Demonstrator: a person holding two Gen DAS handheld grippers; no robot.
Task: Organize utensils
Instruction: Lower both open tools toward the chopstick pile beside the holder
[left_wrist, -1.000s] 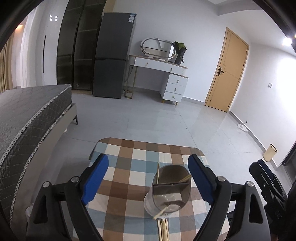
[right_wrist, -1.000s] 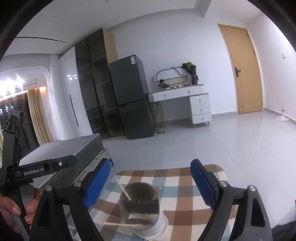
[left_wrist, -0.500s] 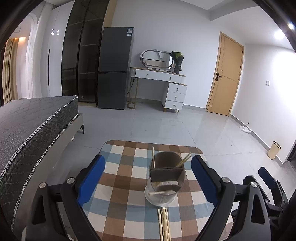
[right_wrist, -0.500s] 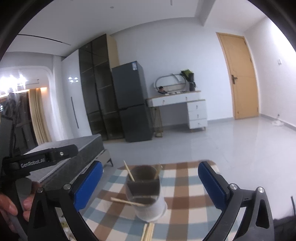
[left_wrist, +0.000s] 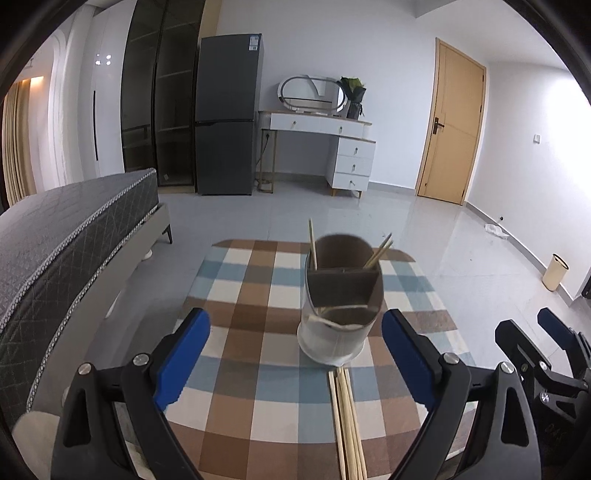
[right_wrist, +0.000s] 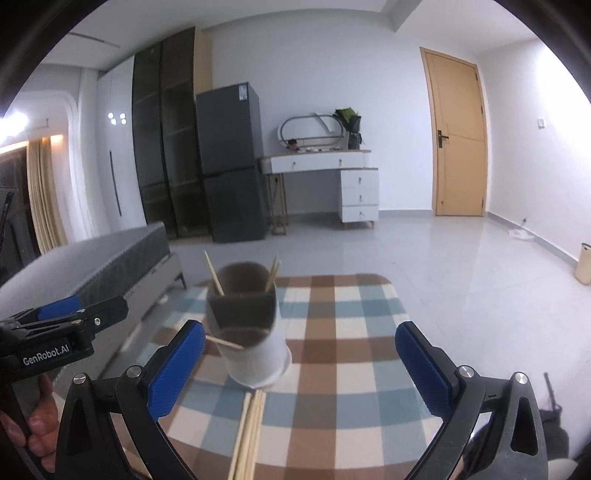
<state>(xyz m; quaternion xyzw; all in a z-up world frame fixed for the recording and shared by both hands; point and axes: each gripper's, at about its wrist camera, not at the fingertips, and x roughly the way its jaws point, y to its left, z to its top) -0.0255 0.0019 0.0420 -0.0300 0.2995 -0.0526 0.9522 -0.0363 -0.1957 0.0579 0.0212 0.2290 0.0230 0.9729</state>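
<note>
A divided utensil holder (left_wrist: 340, 299) with a brown inside and white outside stands on the checked tablecloth (left_wrist: 258, 332). Some wooden chopsticks stand in its far compartment, and one lies across its near rim. A bundle of loose chopsticks (left_wrist: 347, 421) lies on the cloth just in front of it. My left gripper (left_wrist: 295, 354) is open and empty, just short of the holder. In the right wrist view the holder (right_wrist: 247, 325) and loose chopsticks (right_wrist: 249, 432) show left of centre. My right gripper (right_wrist: 299, 365) is open and empty.
The small table is low, with bare tiled floor (left_wrist: 424, 240) beyond it. A grey bed (left_wrist: 66, 243) runs along the left. A fridge (left_wrist: 227, 114), dresser (left_wrist: 332, 147) and door (left_wrist: 450, 125) stand at the far wall. A bin (left_wrist: 554, 271) sits at the right.
Both grippers have drawn back and up from the holder. The loose chopsticks in front of it have come into view. Both stay open.
</note>
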